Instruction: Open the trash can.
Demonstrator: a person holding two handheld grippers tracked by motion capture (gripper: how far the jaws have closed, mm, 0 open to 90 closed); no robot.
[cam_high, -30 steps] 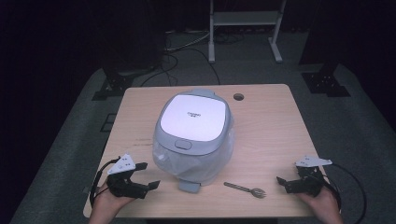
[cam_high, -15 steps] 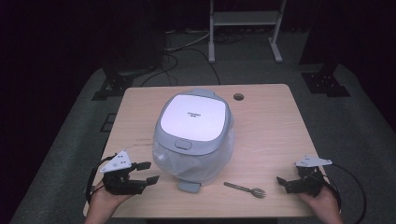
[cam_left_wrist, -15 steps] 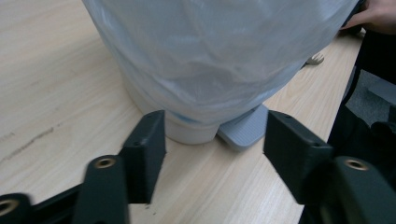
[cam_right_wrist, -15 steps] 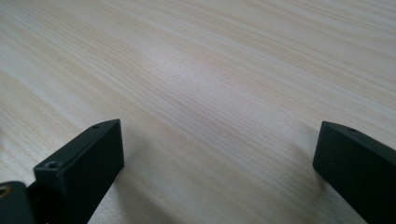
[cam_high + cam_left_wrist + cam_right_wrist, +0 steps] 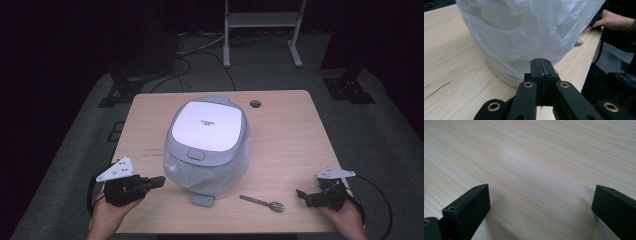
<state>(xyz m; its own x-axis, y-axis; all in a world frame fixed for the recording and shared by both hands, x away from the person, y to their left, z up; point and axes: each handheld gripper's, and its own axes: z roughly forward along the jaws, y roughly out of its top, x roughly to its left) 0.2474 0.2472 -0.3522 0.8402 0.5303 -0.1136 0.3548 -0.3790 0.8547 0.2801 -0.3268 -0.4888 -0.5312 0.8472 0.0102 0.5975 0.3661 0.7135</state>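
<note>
Dark floor and cables ring my pale wooden table (image 5: pixel 295 130), where a grey cooker (image 5: pixel 209 145) wrapped in clear plastic sits at the middle. My left claw (image 5: pixel 159 181) is pressed fully together, gripping nothing, low at the near-left edge and pointing right at the cooker's wrapped side, just beside it. My right claw (image 5: pixel 300 194) rests near the right edge with jaws spread wide (bare wood between them). A fork (image 5: pixel 262 202) lies between it and the cooker, handle toward the cooker. My left claw is the nearer to the cooker.
</note>
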